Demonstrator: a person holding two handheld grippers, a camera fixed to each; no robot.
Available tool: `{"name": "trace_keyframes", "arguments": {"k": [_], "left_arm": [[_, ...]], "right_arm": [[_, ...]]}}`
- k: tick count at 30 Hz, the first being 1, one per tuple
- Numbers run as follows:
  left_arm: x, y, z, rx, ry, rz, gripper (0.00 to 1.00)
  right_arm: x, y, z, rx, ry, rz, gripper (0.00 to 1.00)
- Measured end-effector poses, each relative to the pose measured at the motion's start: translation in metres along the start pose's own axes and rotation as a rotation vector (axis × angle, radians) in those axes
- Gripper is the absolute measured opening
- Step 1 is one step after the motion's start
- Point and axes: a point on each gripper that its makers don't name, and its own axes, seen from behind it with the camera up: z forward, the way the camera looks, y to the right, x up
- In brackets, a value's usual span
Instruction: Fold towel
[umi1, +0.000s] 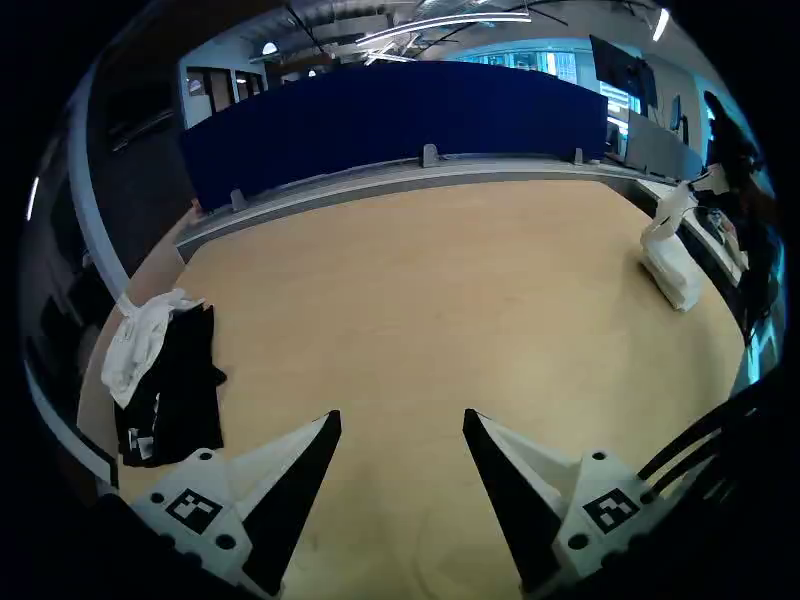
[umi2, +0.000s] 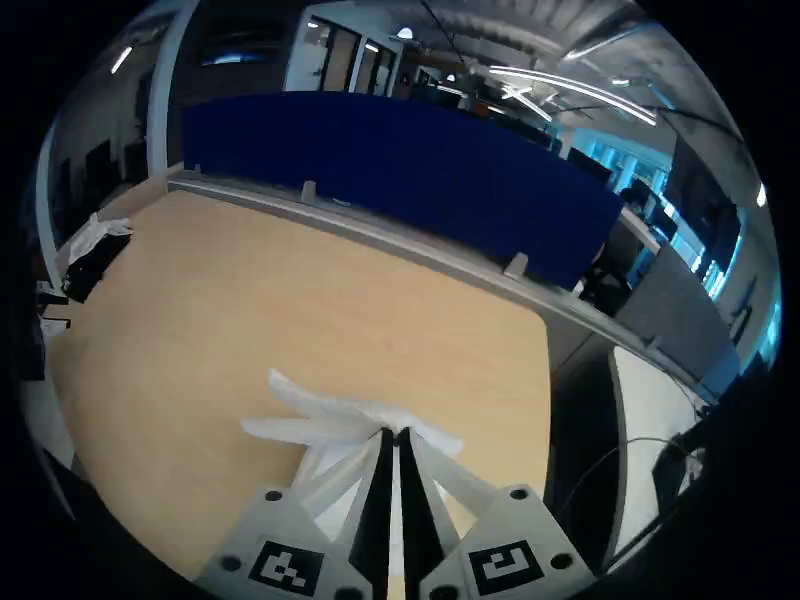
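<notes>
Towel (umi2: 335, 412), white and crumpled, pinched by right tongs (umi2: 397, 434).

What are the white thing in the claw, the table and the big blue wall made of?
White towel: soft cloth, it seems; it bunches into limp folds. Table: looks like pale wood or wood-look laminate, smooth with a slight sheen. Blue wall: probably matte fabric panel; no shine, though too far to be sure.

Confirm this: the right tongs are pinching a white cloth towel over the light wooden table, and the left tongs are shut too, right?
No: the left tongs are open, spread wide above the light wooden table, as the left gripper view shows. The right tongs are indeed pinching the white cloth towel.
</notes>
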Motion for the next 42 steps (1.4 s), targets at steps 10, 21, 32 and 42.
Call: {"name": "trace_keyframes", "arguments": {"k": [10, 21, 32, 42], "left_arm": [[-0.002, 0.001, -0.004, 0.003, -0.003, 0.007, 0.90], [-0.003, 0.005, -0.005, 0.005, -0.003, 0.011, 0.90], [-0.002, 0.003, -0.007, 0.016, -0.003, 0.011, 0.90], [-0.002, 0.004, -0.008, 0.018, -0.002, 0.018, 0.90]], "right_arm": [[-0.070, 0.014, -0.002, -0.041, -0.090, 0.095, 0.04], [-0.128, 0.012, 0.005, -0.071, -0.186, 0.142, 0.04], [-0.173, 0.011, 0.024, -0.115, -0.270, 0.217, 0.04], [-0.191, 0.013, 0.035, -0.149, -0.309, 0.269, 0.05]]}}
